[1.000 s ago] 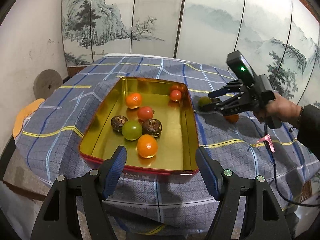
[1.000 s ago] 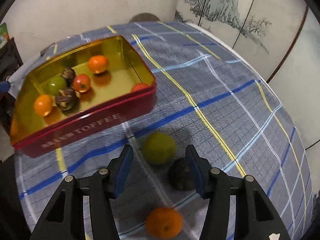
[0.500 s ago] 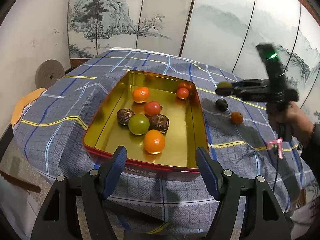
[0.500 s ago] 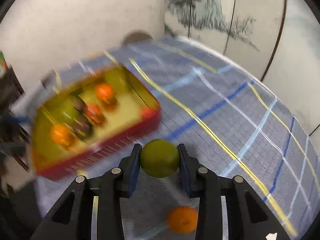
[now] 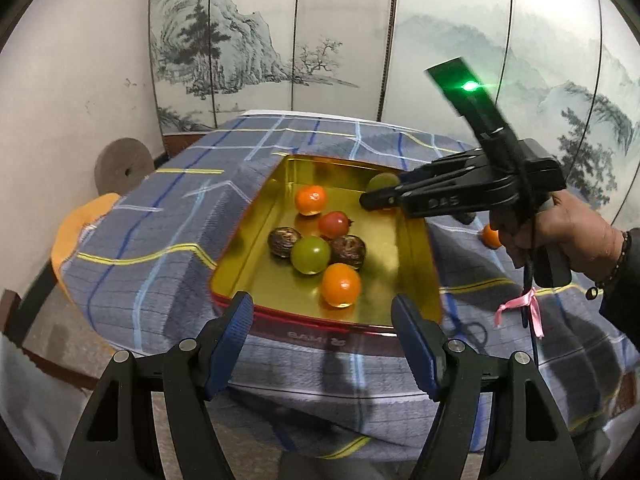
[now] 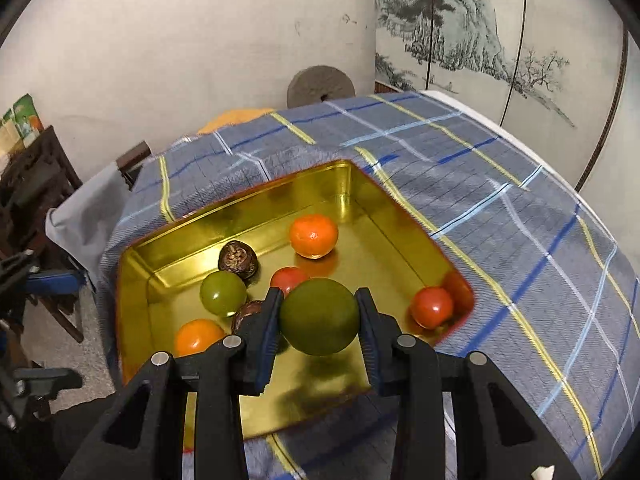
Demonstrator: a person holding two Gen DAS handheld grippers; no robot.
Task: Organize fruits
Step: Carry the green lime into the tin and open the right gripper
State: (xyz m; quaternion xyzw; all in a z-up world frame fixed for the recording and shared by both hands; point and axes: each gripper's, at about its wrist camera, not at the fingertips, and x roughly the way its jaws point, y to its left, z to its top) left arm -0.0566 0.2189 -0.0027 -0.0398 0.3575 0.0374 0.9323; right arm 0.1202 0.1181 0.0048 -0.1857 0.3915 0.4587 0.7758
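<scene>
My right gripper [image 6: 319, 314] is shut on a round green fruit [image 6: 320, 320] and holds it in the air over the near right part of the gold tin [image 6: 240, 196]. In the left wrist view that gripper [image 5: 374, 199] reaches in from the right over the tin's far end, with the green fruit [image 5: 382, 181] at its tips. Inside the tin [image 5: 416, 248] lie two oranges, two red tomatoes, a green fruit [image 5: 310, 255] and two dark brown fruits. My left gripper [image 5: 322, 316] hangs open and empty at the tin's near rim.
One orange [image 5: 490, 236] lies loose on the blue checked cloth [image 5: 160, 240] right of the tin, beside a person's hand [image 5: 568, 232]. A painted folding screen [image 5: 320, 40] stands behind the table. A stone disc [image 6: 320, 86] leans on the wall, and dark wooden furniture [image 6: 36, 184] stands at left.
My right gripper closed on the green fruit that lay on the cloth, lifted it and carried it over the tin. The left gripper stayed nearly still and open.
</scene>
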